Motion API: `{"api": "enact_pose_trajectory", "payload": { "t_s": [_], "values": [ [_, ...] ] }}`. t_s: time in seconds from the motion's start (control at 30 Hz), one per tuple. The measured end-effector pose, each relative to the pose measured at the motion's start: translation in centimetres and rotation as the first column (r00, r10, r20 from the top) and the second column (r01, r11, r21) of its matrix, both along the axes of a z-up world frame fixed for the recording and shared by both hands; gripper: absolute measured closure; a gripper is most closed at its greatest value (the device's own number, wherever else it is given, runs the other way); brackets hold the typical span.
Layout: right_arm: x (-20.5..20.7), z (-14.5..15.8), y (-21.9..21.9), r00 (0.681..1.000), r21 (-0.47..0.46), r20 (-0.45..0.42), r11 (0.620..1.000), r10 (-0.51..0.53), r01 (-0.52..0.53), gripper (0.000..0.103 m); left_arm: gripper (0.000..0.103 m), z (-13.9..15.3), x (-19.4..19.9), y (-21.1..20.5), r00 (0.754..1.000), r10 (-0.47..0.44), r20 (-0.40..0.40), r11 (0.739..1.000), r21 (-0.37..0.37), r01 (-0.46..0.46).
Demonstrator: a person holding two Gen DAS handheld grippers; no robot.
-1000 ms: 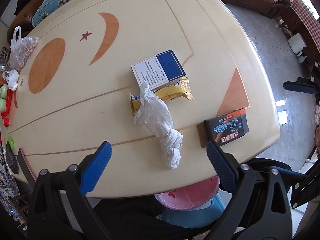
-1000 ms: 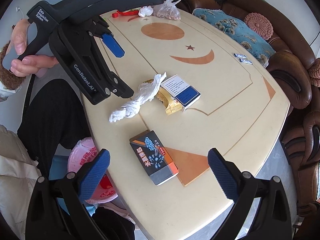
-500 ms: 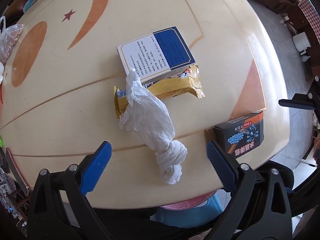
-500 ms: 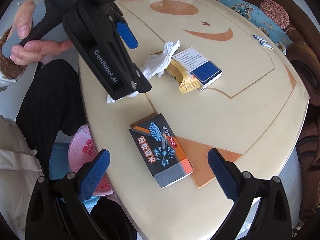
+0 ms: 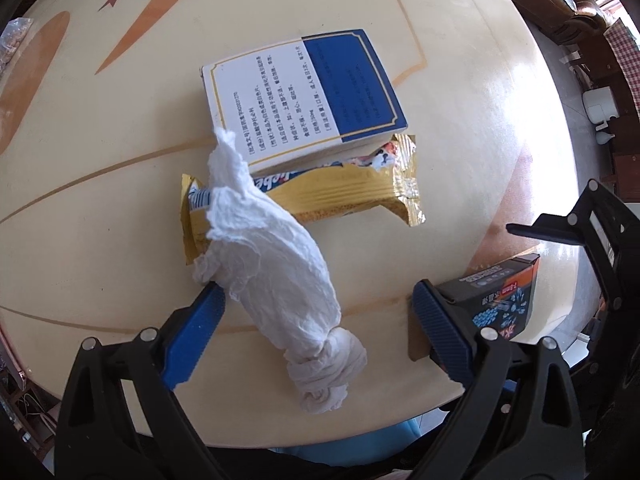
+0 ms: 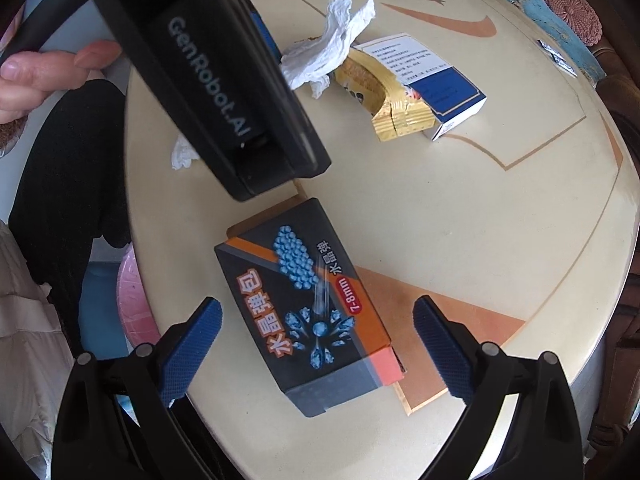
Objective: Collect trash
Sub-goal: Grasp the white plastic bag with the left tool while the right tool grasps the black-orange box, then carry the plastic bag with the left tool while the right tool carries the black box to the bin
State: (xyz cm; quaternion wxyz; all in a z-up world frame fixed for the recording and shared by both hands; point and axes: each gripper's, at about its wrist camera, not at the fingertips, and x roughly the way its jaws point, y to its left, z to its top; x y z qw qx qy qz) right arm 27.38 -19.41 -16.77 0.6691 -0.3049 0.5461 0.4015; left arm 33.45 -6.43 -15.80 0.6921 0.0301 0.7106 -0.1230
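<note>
Bright daylight fills both views. In the left wrist view a white glare patch washes out the glossy desk (image 5: 508,92) at the upper right. Fisheye bending curves the desk's rim, and the corners fall to black. In the right wrist view, the near black gripper body (image 6: 208,80) at upper left is softly blurred.

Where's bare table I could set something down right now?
Bare table lies between the black box and the blue-white box, out to the far rim. Crowded where the tissue, gold wrapper and blue-white box overlap.
</note>
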Motion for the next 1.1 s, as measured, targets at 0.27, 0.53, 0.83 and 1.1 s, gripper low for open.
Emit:
{"api": "enact_pose_trajectory", "payload": {
  "t_s": [0.27, 0.53, 0.83, 1.1],
  "values": [
    [0.2, 0.2, -0.2, 0.995, 0.029, 0.031, 0.995, -0.097, 0.096, 0.021, 0.038, 0.9, 0.4, 0.6, 0.999, 0.016, 0.036, 1.000, 0.025, -0.017],
    [-0.6, 0.6, -0.5, 0.963, 0.055, 0.075, 0.965, -0.259, 0.255, 0.034, 0.071, 1.6, 0.4, 1.4, 0.998, 0.066, 0.008, 0.997, -0.028, -0.065],
    [-0.4, 1.6, -1.8, 0.904, 0.079, 0.078, 0.907, -0.419, 0.414, 0.047, 0.090, 3.3, -1.2, 1.5, 0.997, 0.060, 0.050, 0.998, -0.026, -0.059],
    [-0.8, 4.2, -1.7, 0.884, 0.113, 0.080, 0.885, -0.461, 0.451, 0.049, 0.091, 6.1, -3.7, 3.2, 0.991, 0.050, 0.122, 0.998, -0.028, -0.047]
  ]
}}
